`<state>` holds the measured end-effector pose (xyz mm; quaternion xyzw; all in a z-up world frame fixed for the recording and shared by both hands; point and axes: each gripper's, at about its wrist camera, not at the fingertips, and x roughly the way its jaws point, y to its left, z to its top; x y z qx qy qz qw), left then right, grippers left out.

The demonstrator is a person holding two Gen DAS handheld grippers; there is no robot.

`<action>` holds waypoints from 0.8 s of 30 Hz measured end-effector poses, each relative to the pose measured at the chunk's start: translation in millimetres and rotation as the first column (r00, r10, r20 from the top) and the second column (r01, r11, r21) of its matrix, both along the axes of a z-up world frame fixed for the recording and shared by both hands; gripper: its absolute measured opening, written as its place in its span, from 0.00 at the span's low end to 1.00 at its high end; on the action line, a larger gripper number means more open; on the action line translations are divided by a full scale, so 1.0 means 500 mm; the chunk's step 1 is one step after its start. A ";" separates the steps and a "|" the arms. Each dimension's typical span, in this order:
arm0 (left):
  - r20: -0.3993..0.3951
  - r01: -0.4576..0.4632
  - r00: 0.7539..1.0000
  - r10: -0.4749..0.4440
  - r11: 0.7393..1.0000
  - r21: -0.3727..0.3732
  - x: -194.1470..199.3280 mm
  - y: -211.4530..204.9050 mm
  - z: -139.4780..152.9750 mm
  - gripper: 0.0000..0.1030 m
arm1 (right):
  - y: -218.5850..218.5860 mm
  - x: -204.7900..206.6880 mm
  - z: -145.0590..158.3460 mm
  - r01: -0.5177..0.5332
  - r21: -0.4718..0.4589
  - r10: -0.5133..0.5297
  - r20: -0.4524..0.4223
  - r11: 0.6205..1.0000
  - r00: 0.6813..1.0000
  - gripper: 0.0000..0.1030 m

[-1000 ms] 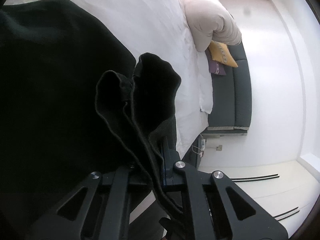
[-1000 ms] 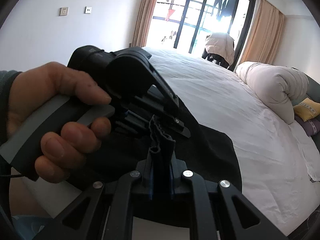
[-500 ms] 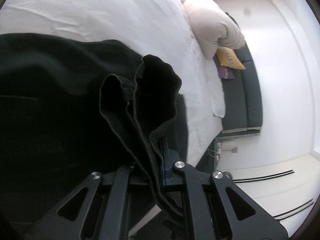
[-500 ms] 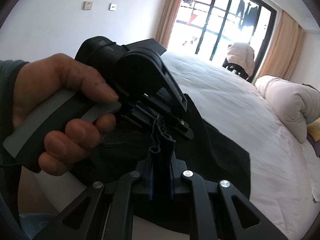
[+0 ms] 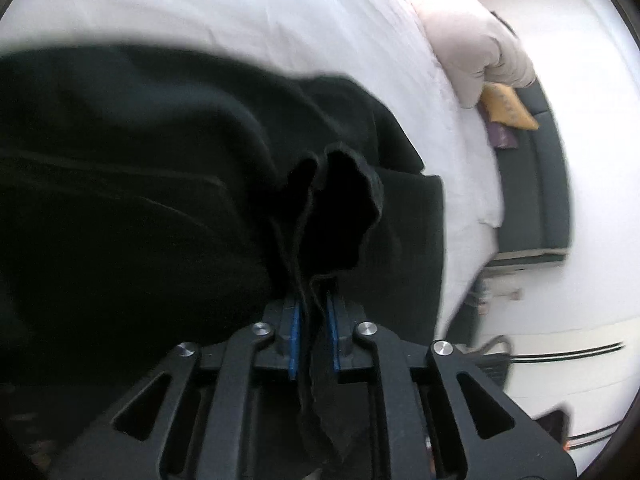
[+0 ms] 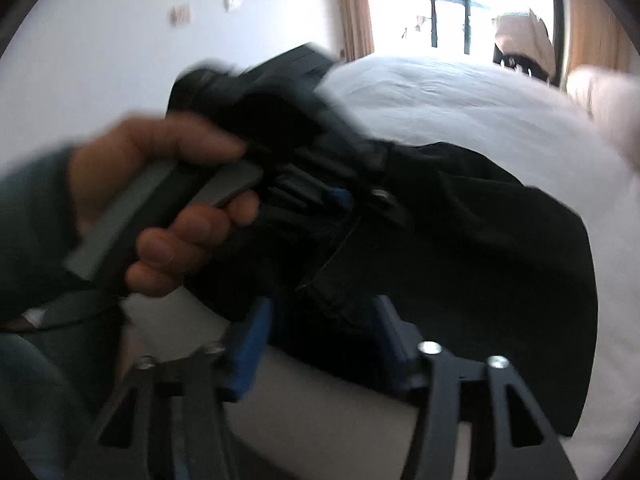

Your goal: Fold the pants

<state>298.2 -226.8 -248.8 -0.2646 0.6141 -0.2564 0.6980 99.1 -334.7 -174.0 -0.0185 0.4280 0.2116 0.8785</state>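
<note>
The black pants (image 5: 168, 200) lie folded on the white bed (image 5: 248, 12). In the left wrist view a bunched edge of the pants stands up between the blue pads of my left gripper (image 5: 313, 320). Its jaws are just starting to open, and the cloth is still caught between them. In the right wrist view my right gripper (image 6: 324, 328) is opening wide. Its blue fingers (image 6: 256, 332) stand apart on either side of the pants (image 6: 480, 248) edge and do not press it. A hand (image 6: 180, 216) holds the left gripper (image 6: 344, 200) just beyond.
A rolled beige duvet (image 5: 472, 40) lies at the far end of the bed. Beside the bed stands a dark sofa (image 5: 548, 184) with a yellow cushion (image 5: 506, 104). The bed's near edge (image 6: 320, 408) runs under my right gripper. A curtained window (image 6: 452, 4) is behind.
My right gripper has let go of the pants edge and its fingers have spread wide. The left gripper has swung across the bed, and the bunched cloth in it sits lower.
</note>
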 end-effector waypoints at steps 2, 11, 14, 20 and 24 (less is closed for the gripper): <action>0.060 -0.037 0.998 0.033 0.996 0.077 0.004 0.018 0.039 0.11 | -0.055 0.006 0.032 0.045 0.076 -0.045 0.001 0.996 0.999 0.57; 0.269 0.075 0.960 -0.075 0.997 0.010 -0.041 -0.088 0.127 0.11 | -0.353 0.194 0.035 0.352 0.409 -0.319 -0.149 0.842 0.936 0.58; 0.246 0.146 0.954 -0.168 0.984 0.106 -0.042 -0.158 0.054 0.11 | -0.396 0.256 -0.057 0.434 0.409 -0.341 -0.283 0.803 0.896 0.57; 0.186 0.106 0.976 -0.113 0.993 0.046 0.004 -0.151 -0.025 0.10 | -0.502 0.283 -0.109 0.616 0.367 -0.527 -0.321 0.697 0.787 0.05; 0.292 0.110 0.947 -0.134 0.989 0.097 -0.040 -0.123 0.035 0.11 | -0.465 0.214 -0.036 0.517 0.354 -0.459 -0.239 0.779 0.855 0.23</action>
